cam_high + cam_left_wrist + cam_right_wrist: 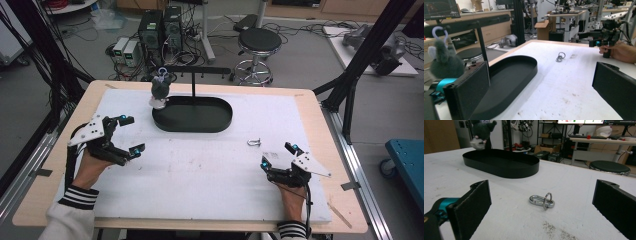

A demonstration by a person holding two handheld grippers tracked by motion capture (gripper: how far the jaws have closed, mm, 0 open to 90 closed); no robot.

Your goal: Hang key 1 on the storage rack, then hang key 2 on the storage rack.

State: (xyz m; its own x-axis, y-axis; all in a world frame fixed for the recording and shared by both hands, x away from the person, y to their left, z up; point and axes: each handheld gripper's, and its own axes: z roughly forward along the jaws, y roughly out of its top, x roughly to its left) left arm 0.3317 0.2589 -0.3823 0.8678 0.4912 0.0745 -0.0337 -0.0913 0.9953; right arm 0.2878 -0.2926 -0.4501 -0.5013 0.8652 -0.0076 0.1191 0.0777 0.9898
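A small metal clip with a ring (254, 142) (542, 201) (560, 57) lies on the white mat right of centre. My right gripper (278, 155) (541, 218) is open just short of the clip, its jaws wide on either side and touching nothing. A black oval tray (220, 122) (501, 163) (509, 82) sits at the back with a T-shaped rack (200, 70) rising from it. A grey plush toy (160, 90) (445, 62) (481, 132) hangs from the rack's left end by a pale loop. My left gripper (132, 135) (541, 92) is open and empty, left of the tray.
The white mat (200, 175) covers most of the wooden table (330, 200). Beyond the far edge stand a black stool (259, 42) and computer boxes (160, 30) on the floor. A blue cart (407, 155) is off to the right.
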